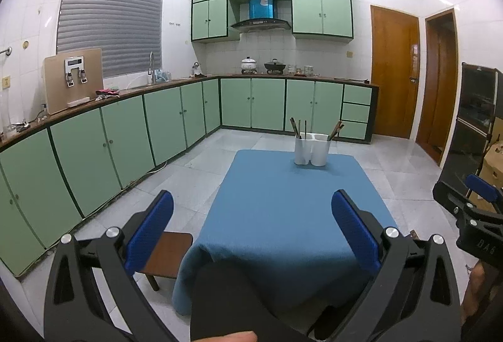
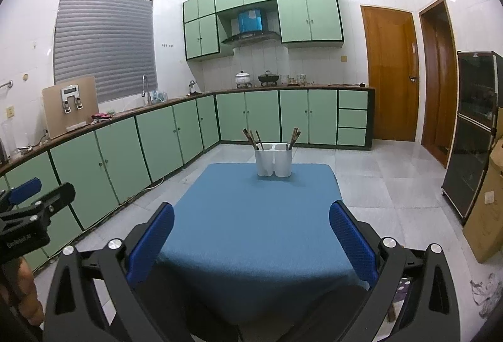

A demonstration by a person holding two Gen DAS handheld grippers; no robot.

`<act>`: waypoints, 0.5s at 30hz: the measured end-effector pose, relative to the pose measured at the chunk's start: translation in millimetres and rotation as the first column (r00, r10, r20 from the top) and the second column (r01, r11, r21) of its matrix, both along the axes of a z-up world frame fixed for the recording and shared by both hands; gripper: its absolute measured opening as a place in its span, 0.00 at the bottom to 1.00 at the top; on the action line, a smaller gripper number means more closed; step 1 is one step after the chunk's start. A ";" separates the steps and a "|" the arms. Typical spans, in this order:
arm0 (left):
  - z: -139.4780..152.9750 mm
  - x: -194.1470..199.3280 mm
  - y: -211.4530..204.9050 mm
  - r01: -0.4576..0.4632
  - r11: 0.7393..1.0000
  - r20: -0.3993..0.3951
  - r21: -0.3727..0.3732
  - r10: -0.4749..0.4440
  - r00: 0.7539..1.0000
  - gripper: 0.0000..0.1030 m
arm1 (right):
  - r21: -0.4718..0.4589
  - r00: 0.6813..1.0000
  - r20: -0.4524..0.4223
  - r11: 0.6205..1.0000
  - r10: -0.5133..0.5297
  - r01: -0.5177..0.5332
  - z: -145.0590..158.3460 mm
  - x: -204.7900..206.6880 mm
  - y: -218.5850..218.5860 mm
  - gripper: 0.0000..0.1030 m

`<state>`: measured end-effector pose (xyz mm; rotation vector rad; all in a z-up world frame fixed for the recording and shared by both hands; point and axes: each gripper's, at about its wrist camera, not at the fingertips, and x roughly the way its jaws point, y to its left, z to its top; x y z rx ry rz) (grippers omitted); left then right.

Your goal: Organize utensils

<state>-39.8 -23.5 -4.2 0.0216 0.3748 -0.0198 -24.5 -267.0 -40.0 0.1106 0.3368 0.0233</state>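
Note:
A white two-compartment utensil holder [image 1: 312, 148] stands at the far end of a table covered with a blue cloth [image 1: 283, 210]. Several chopsticks and utensils [image 1: 298, 128] stick up from both compartments. The holder also shows in the right wrist view [image 2: 273, 159], with its utensils [image 2: 251, 137]. My left gripper [image 1: 251, 228] is open and empty, held above the near end of the table. My right gripper [image 2: 251, 235] is open and empty, beside the left one; it shows at the right edge of the left wrist view [image 1: 471, 200].
Green kitchen cabinets [image 1: 125, 134] run along the left and back walls. A small wooden stool [image 1: 166, 254] stands left of the table. A dark cabinet [image 2: 474, 134] and cardboard boxes [image 2: 487, 210] stand at the right. Brown doors [image 2: 389, 74] are behind.

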 end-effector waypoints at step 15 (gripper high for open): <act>-5.2 3.8 -2.8 0.008 1.000 -0.014 -0.005 -0.008 1.000 0.95 | -0.009 1.000 -0.003 1.000 -0.001 0.001 -0.6 2.6 -1.3 0.94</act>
